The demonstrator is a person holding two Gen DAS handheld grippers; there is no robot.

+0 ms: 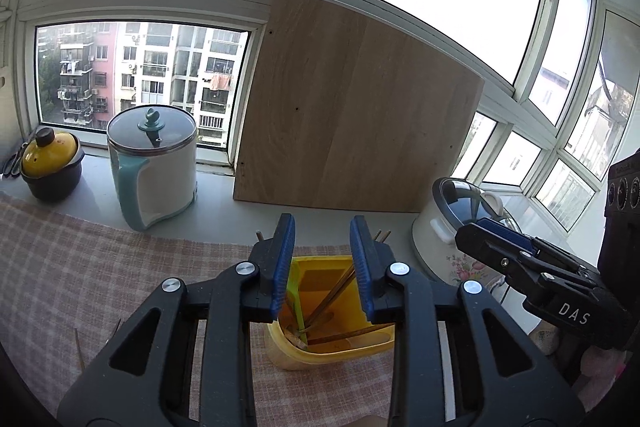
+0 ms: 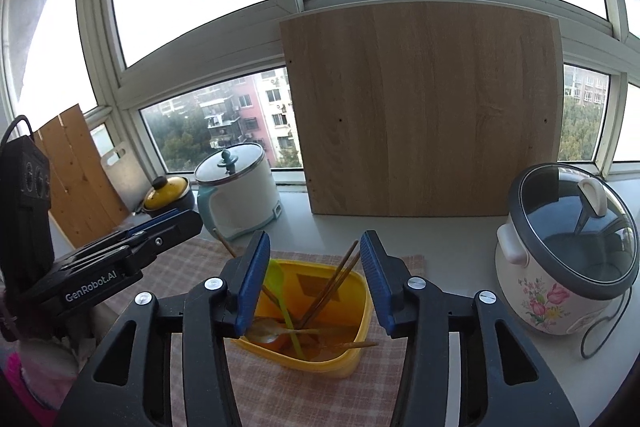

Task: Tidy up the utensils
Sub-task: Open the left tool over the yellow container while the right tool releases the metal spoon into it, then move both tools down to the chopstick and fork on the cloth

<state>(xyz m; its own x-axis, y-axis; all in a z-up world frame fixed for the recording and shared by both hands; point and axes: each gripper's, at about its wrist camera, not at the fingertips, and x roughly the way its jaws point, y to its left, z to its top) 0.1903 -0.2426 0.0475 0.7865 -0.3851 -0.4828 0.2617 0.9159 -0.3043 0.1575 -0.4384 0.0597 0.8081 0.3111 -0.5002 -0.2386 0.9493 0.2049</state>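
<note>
Both my grippers are wide open, holding nothing: left gripper (image 1: 322,259) and right gripper (image 2: 316,277) hover over the yellow container (image 2: 360,311) on the checked cloth (image 1: 80,267). Chopsticks (image 2: 336,283), a green spatula (image 2: 280,291) and a spoon (image 2: 266,329) sit inside. Rice cooker (image 2: 560,259) crowds the right, kettle (image 1: 154,163) the left, wooden board (image 2: 420,107) behind.

Left gripper (image 1: 322,259) fingers hide yellow container (image 1: 320,271) side rims; utensil ends inside too jumbled to ID
</note>
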